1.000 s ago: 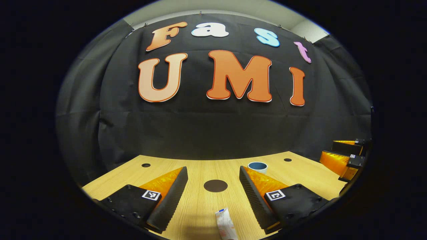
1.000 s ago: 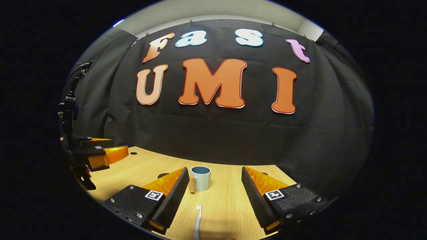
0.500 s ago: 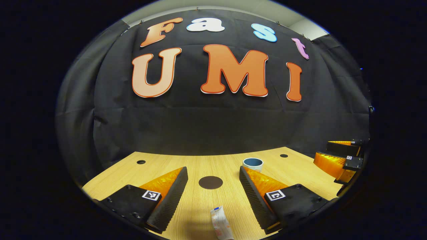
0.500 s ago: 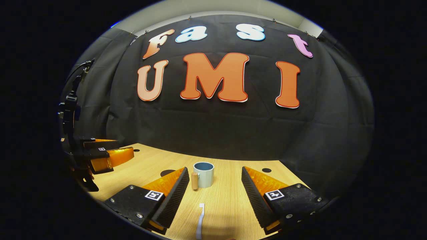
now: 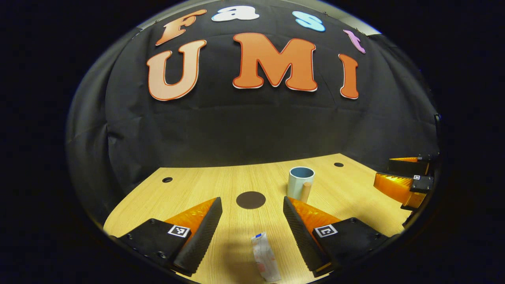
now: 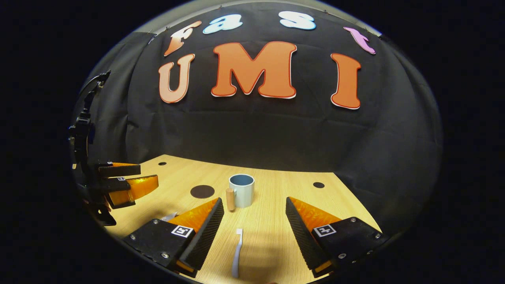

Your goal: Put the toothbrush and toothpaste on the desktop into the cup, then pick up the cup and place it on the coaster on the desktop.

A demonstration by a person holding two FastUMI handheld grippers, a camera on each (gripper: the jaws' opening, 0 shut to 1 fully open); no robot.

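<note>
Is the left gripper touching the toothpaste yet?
Apart. In the left gripper view, the toothpaste lies on the desktop between the open left gripper fingers, with bare wood on both sides.

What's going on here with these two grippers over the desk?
A person holds two grippers above the desk, both open and holding nothing. The left gripper hangs over the toothpaste, the right gripper over the toothbrush. The cup stands empty farther back, beside the dark round coaster. Nothing is in the cup yet.
</note>
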